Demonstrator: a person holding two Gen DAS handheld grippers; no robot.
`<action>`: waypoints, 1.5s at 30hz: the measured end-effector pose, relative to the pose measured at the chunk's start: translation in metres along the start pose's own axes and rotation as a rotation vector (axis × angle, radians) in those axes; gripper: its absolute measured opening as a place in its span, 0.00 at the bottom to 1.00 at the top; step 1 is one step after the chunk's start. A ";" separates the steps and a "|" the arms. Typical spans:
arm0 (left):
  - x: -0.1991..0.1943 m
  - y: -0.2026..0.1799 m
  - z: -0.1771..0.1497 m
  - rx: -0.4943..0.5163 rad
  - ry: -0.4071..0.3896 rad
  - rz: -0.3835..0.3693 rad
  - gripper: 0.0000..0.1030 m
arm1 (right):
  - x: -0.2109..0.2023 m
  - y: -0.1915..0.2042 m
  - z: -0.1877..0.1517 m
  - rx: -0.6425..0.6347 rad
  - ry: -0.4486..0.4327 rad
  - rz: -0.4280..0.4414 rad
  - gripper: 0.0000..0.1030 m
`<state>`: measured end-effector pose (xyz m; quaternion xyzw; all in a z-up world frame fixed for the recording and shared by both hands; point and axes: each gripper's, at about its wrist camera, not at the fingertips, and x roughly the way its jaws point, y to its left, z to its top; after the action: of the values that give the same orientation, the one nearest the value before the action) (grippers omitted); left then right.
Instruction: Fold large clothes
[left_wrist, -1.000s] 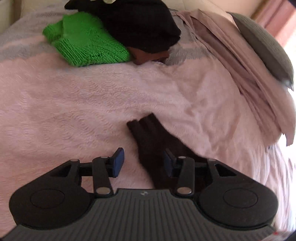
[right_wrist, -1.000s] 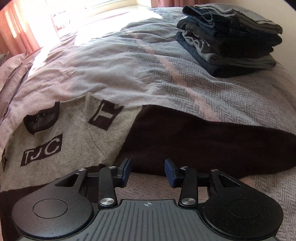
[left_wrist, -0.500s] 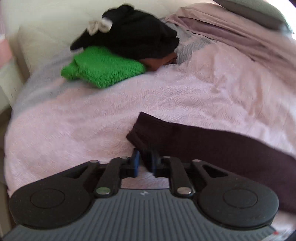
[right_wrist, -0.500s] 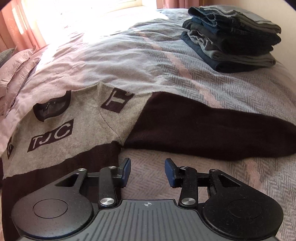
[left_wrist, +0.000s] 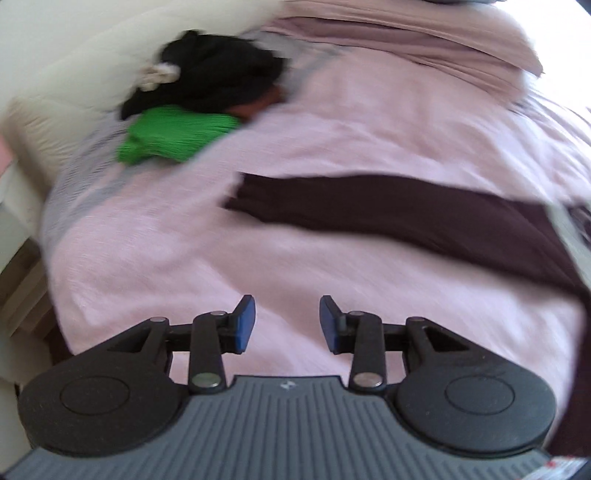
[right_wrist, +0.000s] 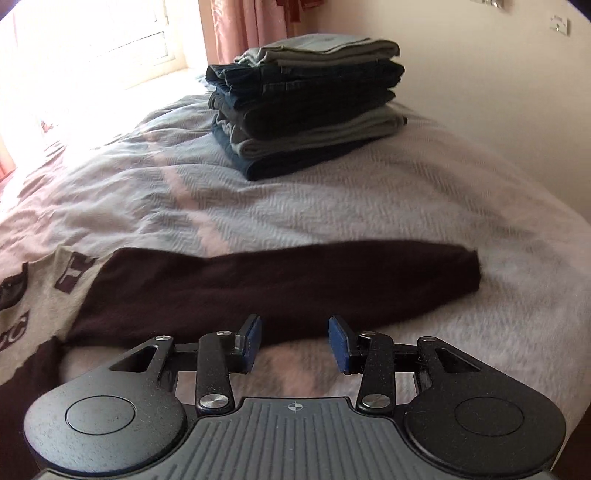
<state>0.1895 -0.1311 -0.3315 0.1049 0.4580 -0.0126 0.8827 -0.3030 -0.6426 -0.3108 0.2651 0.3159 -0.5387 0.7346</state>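
Above the bedspread (left_wrist: 332, 155), left tool (left_wrist: 287, 321) is opening, empty; right tool (right_wrist: 294, 343) spread, empty, near sweater sleeve (right_wrist: 295, 280)

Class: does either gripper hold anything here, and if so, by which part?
Nothing is held. The left gripper, jaws opening, and the right gripper are both empty above the bedspread.

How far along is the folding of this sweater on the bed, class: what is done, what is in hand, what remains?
Done: a folded stack sits at the far side of the bed. In hand: the brown and grey sweater lies flat, both sleeves spread outward; the left tool is opening with nothing between its pads, the right tool open and empty. Left: folding this sweater, then the green knit and black pile.
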 end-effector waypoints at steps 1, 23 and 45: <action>-0.008 -0.009 -0.008 0.017 0.006 -0.044 0.33 | 0.008 -0.010 0.005 -0.005 0.002 -0.015 0.37; -0.199 -0.075 -0.096 0.317 0.055 -0.396 0.42 | -0.121 -0.057 -0.055 0.068 0.249 0.358 0.60; -0.397 0.004 -0.200 0.432 0.041 -0.359 0.67 | -0.329 -0.007 -0.078 -0.550 0.310 0.595 0.67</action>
<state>-0.2013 -0.1175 -0.1202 0.2082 0.4736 -0.2639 0.8141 -0.3959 -0.3826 -0.1157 0.2168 0.4643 -0.1529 0.8450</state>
